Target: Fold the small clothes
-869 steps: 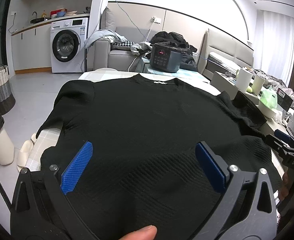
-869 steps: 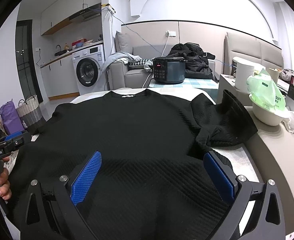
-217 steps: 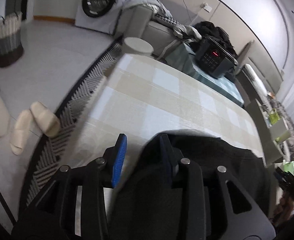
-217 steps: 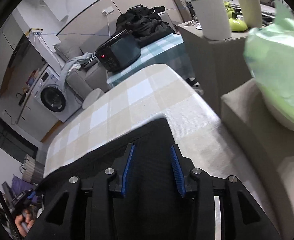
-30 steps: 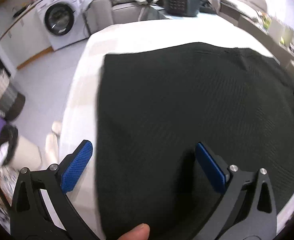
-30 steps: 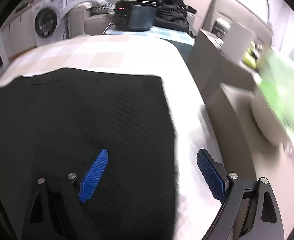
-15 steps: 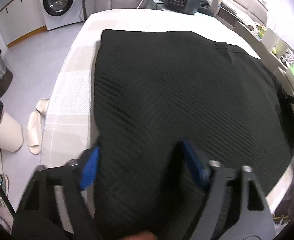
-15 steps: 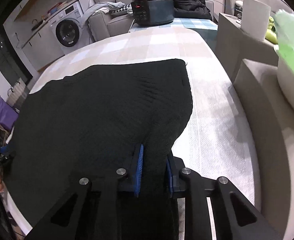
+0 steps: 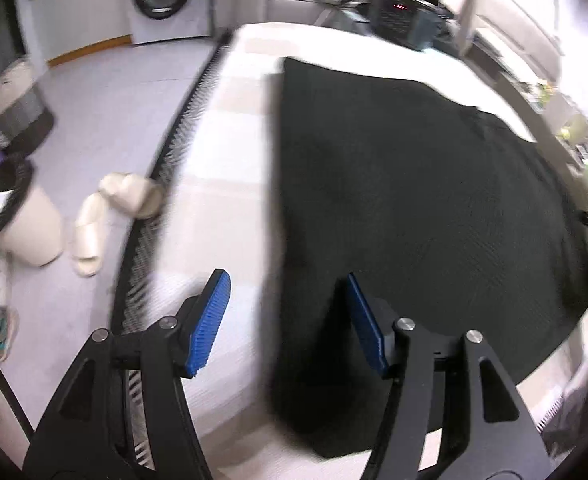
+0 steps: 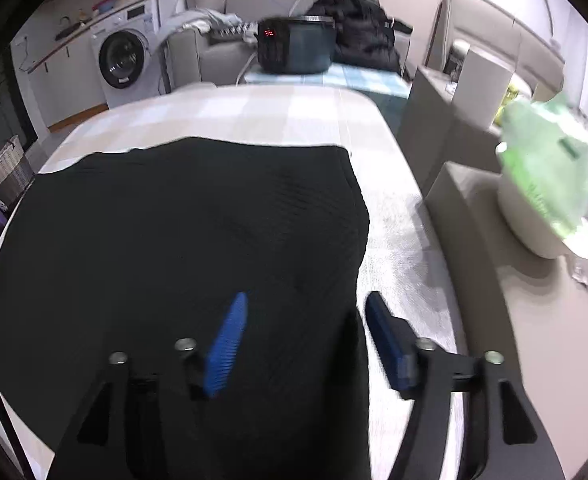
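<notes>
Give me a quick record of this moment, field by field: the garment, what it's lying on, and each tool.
garment: black knit top, folded to a rectangle, lying flat
surface: checked tablecloth
left tool: open astride the garment's left edge; jaws have just been closing, not pressing the cloth
right tool: open astride the right edge; jaws have just been opening, cloth released
beside table: green bag

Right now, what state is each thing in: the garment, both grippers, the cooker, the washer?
Black top: folded to a rectangle, flat on the table.
Left gripper: open, jaws just closing, astride the top's left edge, pads not pressing.
Right gripper: open, jaws just opening, over the top's right edge, nothing gripped.
Cooker: on, red display lit.
Washer: door shut.
</notes>
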`<state>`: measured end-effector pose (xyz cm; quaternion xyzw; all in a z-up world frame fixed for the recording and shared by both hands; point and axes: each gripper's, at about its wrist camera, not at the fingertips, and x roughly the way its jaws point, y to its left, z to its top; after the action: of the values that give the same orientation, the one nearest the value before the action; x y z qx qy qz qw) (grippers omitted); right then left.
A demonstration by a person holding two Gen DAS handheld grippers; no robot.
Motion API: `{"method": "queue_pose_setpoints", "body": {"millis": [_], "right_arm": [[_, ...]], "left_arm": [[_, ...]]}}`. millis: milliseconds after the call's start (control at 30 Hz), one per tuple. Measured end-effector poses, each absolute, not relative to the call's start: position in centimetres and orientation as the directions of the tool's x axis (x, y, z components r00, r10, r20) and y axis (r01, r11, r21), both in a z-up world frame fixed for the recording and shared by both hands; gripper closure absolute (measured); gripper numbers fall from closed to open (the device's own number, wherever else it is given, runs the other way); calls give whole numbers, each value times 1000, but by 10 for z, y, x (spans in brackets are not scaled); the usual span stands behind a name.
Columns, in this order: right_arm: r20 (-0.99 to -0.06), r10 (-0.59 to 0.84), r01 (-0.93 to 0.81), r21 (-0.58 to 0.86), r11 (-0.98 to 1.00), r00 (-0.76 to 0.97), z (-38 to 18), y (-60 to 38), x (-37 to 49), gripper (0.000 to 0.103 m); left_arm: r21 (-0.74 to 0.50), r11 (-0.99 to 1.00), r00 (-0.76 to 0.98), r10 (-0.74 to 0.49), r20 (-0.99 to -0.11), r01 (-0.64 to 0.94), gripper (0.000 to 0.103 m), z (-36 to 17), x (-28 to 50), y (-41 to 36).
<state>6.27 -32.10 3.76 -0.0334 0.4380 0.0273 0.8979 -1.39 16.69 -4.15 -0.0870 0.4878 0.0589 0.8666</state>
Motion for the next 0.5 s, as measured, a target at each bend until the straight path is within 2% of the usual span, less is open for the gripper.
{"method": "queue_pose_setpoints", "body": {"millis": [67,200,367,500], "right_arm": [[-784,71,-109,5,994,617,42,-310,54,34],[-784,146,-204,25,979,604,33,-279,34,33],[-779,196,-266,39,963,596,30,-246,15,33],[-772,241,-306,64,950,588,25,-223,4,32]], "left_arm": [[-57,973,503,66,-862,-224,46,-43,-24,173],[-88,963,517,58,-854,-253,46,-37,-43,178],[-210,958,553,-71,-830,-193,46,-34,-65,169],[-204,969,544,-98,-833,-137,46,-37,-66,151]]}}
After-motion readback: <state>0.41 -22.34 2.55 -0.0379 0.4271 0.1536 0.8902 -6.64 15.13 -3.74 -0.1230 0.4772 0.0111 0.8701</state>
